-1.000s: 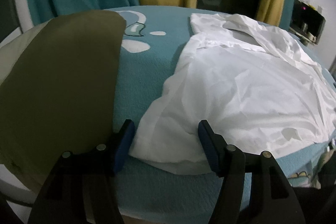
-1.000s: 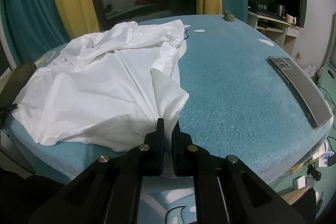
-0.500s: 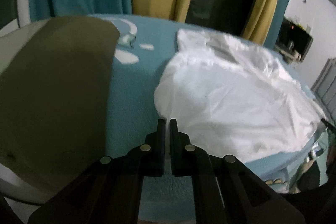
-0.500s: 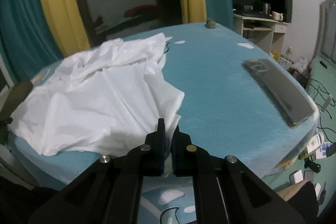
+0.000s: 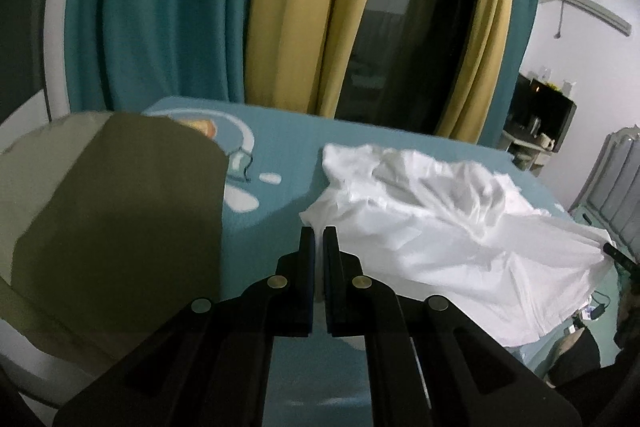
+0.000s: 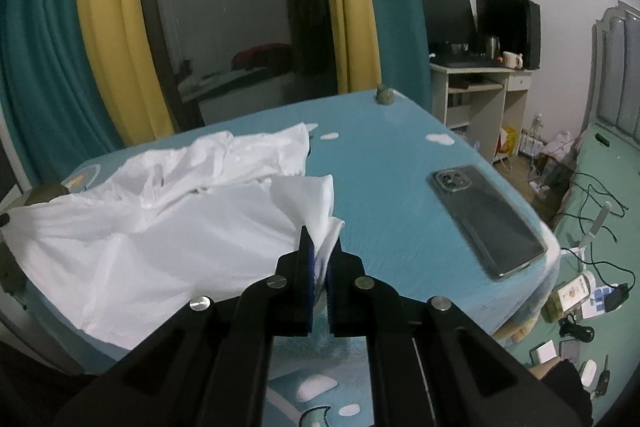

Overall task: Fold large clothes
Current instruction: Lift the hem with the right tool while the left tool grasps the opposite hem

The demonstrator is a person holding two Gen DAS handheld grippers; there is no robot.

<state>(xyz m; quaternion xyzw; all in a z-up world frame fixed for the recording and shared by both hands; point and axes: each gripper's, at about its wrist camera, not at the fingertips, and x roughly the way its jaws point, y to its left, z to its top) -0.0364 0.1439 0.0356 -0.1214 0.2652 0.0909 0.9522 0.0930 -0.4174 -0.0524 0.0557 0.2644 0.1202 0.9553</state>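
A large white shirt (image 5: 452, 239) lies crumpled on a teal blanket (image 5: 280, 147). My left gripper (image 5: 318, 233) is shut on the shirt's near left corner, and the cloth rises up to its jaws. In the right wrist view the same white shirt (image 6: 172, 243) spreads to the left, and my right gripper (image 6: 320, 241) is shut on its near right corner, which bunches up between the blue pads. Both held corners hang lifted off the blanket (image 6: 392, 163). At the shirt's far right edge the other gripper's dark tip (image 5: 616, 255) shows.
An olive-green cushion (image 5: 104, 227) fills the left of the left wrist view. A phone (image 6: 486, 219) in a clear case lies on the blanket to the right of the shirt. Teal and yellow curtains (image 6: 108, 47) hang behind; a desk (image 6: 476, 87) with monitors stands at the right.
The left gripper, open around the shirt's corner a second ago, has shut on it. Both grippers have risen, lifting the shirt's near edge off the blanket.
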